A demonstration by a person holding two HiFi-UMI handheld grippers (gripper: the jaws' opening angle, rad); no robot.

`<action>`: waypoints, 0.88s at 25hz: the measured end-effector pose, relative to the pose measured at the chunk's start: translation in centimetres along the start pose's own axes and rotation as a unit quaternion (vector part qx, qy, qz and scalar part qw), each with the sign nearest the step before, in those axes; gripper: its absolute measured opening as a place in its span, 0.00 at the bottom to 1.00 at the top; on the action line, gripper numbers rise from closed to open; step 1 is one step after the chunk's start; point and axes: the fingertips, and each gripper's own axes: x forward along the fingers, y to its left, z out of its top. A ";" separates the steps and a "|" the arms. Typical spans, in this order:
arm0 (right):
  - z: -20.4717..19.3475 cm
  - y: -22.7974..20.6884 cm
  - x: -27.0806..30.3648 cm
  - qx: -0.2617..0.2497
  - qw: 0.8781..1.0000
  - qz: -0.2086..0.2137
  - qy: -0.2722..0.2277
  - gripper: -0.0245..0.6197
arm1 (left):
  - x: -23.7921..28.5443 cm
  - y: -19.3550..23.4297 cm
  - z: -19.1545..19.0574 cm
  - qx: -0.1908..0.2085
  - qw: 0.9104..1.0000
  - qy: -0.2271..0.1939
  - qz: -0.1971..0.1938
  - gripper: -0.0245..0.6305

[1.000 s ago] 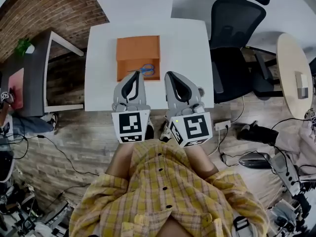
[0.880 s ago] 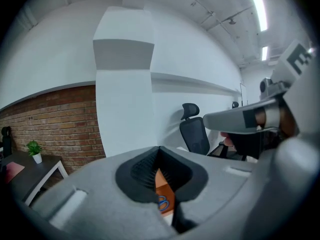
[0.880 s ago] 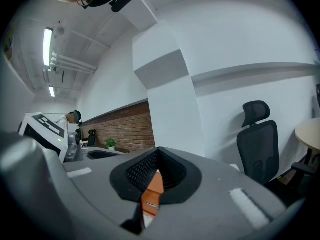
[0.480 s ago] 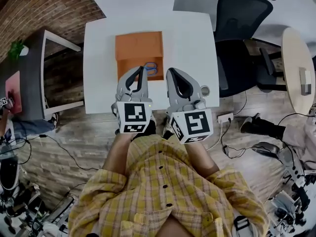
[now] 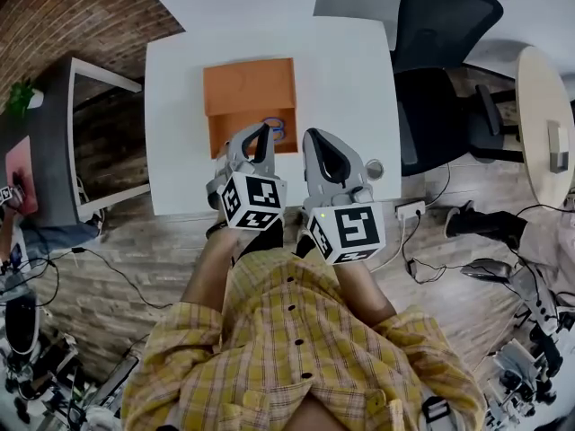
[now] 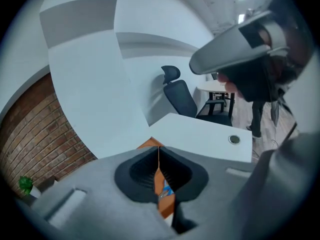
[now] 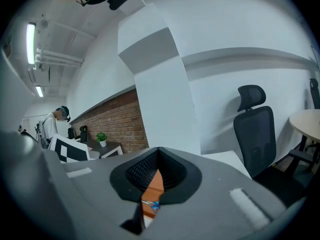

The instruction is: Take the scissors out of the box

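Scissors [image 5: 278,131] in orange box [image 5: 249,86], partly behind left gripper [image 5: 260,131], right gripper [image 5: 315,137] beside, jaws pressed together

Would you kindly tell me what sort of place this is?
Most likely an office or lab workspace: a white desk, a black swivel chair beside it, a brick wall, and cables across the wooden floor.

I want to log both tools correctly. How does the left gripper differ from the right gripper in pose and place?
The left gripper is rolled, its marker cube turned cornerwise; the right gripper shows its own marker cube squarer. In the head view the left tip overlaps the orange box beside the blue scissors; the right tip is over bare white table. Both are shut, holding nothing.
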 end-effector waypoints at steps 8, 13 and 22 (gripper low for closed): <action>-1.4 -1.1 1.5 0.011 1.000 -0.011 0.013 0.05 | 3.3 -0.6 -2.3 0.047 0.998 0.035 -0.033 0.10; -1.6 -0.7 2.1 0.010 1.000 -0.008 0.019 0.05 | 5.0 -1.5 -4.2 0.111 0.988 0.068 -0.081 0.14; -1.5 -0.1 2.1 0.012 1.000 -0.010 0.011 0.05 | 7.2 -3.1 -8.2 0.208 0.961 0.111 -0.145 0.18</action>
